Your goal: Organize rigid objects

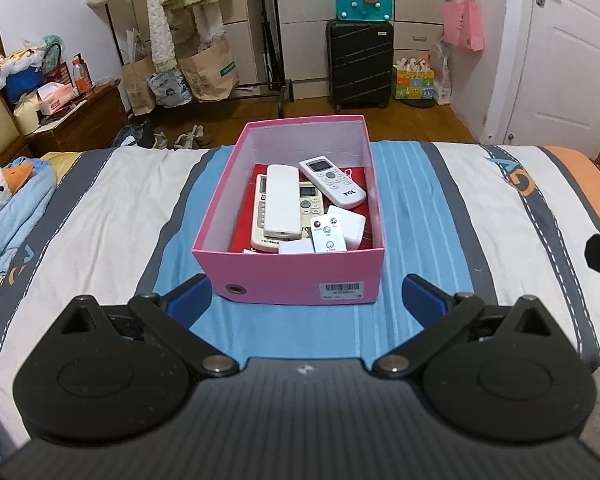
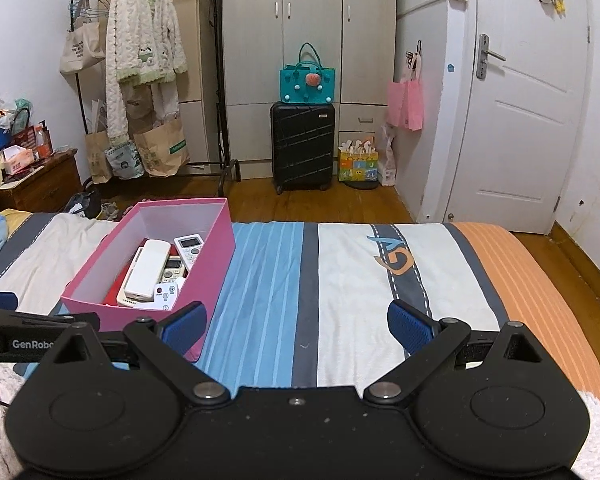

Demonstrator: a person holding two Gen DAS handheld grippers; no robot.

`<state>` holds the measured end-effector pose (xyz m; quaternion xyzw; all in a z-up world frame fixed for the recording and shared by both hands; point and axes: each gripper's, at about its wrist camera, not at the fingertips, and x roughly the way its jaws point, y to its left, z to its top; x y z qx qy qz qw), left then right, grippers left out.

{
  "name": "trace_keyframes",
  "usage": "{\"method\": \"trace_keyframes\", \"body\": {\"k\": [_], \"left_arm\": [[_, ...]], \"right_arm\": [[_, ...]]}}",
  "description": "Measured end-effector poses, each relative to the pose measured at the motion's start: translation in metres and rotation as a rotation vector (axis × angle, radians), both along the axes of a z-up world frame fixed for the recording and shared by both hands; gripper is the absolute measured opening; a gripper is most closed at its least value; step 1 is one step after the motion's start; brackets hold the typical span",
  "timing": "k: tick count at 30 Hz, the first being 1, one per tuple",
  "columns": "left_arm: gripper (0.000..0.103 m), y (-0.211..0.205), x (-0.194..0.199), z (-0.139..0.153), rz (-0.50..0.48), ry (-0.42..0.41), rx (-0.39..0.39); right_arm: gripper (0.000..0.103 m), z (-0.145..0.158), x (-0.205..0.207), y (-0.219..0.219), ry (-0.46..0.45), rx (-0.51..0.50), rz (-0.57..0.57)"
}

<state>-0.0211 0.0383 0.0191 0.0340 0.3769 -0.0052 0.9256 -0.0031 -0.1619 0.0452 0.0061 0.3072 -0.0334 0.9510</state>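
A pink box (image 1: 300,272) stands on the striped bed. It holds several white remotes: a TCL remote (image 1: 334,182), a face-down one (image 1: 283,200), a small one (image 1: 327,234). My left gripper (image 1: 306,300) is open and empty, just in front of the box's near wall. The right wrist view shows the pink box (image 2: 216,264) at the left with the remotes (image 2: 148,274) inside. My right gripper (image 2: 298,326) is open and empty above the bedspread, to the right of the box. The left gripper's arm (image 2: 28,336) shows at the left edge.
A plush duck and blue blanket (image 1: 8,200) lie on the bed's left side. Beyond the bed's far edge are a wooden nightstand (image 1: 76,120), a clothes rack (image 2: 148,80), a black suitcase (image 2: 302,146) and a white door (image 2: 532,120).
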Motion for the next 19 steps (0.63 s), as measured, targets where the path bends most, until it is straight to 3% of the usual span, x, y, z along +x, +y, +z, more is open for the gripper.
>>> {"method": "trace_keyframes", "body": {"k": [19], "left_arm": [[0.103,-0.0004,-0.0010,0.0009,0.013,-0.002,0.037]], "right_arm": [[0.099,-0.0006,-0.0002,-0.0044,0.012,-0.004,-0.011]]}}
